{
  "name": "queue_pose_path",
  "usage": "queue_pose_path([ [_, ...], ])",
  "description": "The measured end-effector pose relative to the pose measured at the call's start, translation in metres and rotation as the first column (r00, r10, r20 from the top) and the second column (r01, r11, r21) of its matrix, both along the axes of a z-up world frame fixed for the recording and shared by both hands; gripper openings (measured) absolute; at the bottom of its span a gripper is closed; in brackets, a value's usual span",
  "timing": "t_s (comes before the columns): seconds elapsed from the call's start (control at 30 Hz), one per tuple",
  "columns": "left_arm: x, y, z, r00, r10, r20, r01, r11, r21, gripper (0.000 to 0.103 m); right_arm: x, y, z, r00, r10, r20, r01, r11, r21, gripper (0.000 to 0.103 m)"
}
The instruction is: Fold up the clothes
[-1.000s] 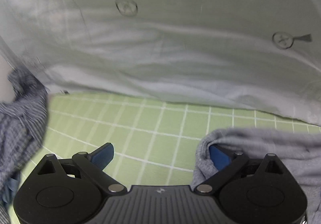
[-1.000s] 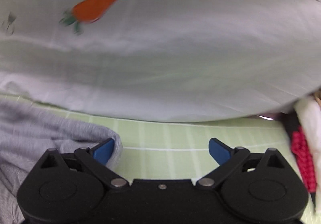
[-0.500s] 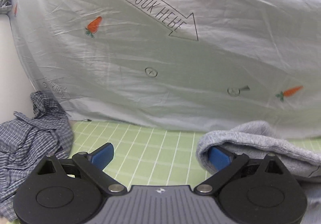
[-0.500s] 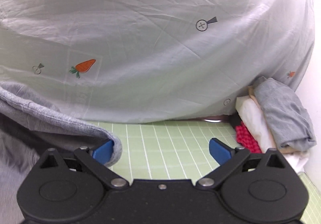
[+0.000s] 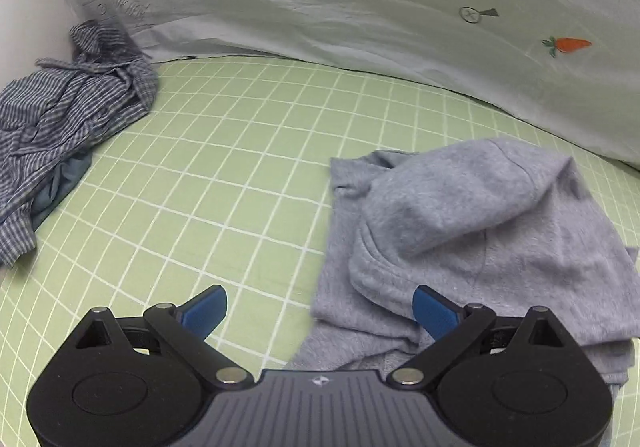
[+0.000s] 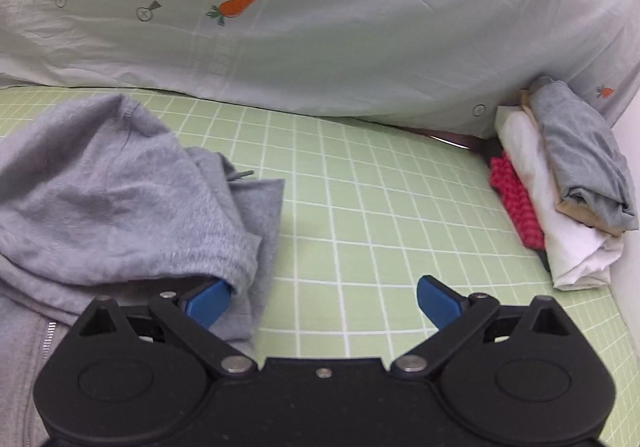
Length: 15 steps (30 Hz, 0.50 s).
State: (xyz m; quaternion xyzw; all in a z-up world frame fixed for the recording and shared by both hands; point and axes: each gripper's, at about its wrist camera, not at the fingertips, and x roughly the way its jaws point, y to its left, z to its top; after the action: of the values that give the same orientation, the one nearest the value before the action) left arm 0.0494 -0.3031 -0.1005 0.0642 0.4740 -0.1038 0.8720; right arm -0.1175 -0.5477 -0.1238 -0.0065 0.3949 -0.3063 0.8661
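Observation:
A grey zip sweatshirt [image 5: 472,231] lies in a loose, partly folded heap on the green grid mat [image 5: 224,175]. In the left wrist view it fills the right side, and my left gripper [image 5: 318,307] stands open at its near left edge, the right fingertip over the cloth. In the right wrist view the same grey sweatshirt [image 6: 120,199] lies at the left, its zip showing at the bottom left. My right gripper [image 6: 324,301] is open, its left fingertip tucked under a cloth edge and its right one over bare mat [image 6: 360,215].
A crumpled blue checked shirt [image 5: 68,119] lies at the mat's left edge. A stack of folded clothes [image 6: 560,191], grey on white on red, sits at the right edge. A pale sheet with carrot prints [image 6: 320,27] hangs along the back.
Both wrist views have tipped down and drawn back from the sheet to the mat. The sweatshirt's lifted edge now rests folded over on the heap. Both grippers have stayed open.

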Motion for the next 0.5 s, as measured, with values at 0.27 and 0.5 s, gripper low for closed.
queue_pose_path([
  [0.27,0.019,-0.022,-0.023,1.0,-0.012,-0.015,0.013,0.999,0.045,0.099,0.02,-0.002,-0.003,0.998,0.04,0.045,-0.043,0.997,0.068,0.102],
  [0.5,0.031,-0.022,-0.04,0.997,-0.009,-0.079,0.013,0.998,0.062,0.099,0.036,-0.018,-0.029,0.998,0.01,-0.056,-0.002,0.989,0.145,0.102],
])
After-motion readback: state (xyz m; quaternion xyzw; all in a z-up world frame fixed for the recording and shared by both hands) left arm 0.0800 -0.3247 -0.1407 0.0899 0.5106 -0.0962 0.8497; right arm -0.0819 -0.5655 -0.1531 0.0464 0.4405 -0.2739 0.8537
